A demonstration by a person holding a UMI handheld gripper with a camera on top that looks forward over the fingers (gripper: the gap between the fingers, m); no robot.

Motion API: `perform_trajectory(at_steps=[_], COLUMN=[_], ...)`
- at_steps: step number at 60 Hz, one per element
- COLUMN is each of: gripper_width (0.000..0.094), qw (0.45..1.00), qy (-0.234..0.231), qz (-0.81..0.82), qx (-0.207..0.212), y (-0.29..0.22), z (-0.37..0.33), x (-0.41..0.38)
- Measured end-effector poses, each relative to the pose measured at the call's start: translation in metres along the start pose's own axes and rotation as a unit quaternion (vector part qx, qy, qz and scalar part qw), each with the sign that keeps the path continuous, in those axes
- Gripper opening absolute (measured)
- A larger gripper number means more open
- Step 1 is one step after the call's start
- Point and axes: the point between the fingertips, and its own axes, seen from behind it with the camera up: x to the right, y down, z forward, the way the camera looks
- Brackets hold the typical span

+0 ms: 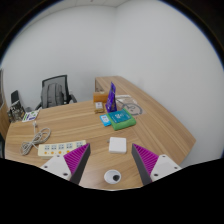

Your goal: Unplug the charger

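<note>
2 claw (110, 160) fingers spread wide, empty, above white charger (117, 144).

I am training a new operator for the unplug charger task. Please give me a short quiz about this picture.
1. True or false: the gripper holds the white charger.
2. The power strip lies on the: A) desk B) office chair C) floor.
3. Which furniture stands behind the desk?

Key: 1 false, the jaws are open and the charger lies just ahead of them; 2 A; 3 the office chair.

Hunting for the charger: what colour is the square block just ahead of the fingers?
White block, gripper view; fingers open.
</note>
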Motion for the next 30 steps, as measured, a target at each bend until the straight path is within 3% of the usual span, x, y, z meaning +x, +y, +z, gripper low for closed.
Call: perform_trajectory(at_steps=[16, 30], gripper_width=[0.0861, 0.0863], qw=[0.999, 0.999], qy=[0.008, 0.002], qz=[-0.032, -0.045], qx=[0.010, 0.018], y=[0.042, 0.067], z=[-0.146, -0.222], x=[-0.036, -0.057])
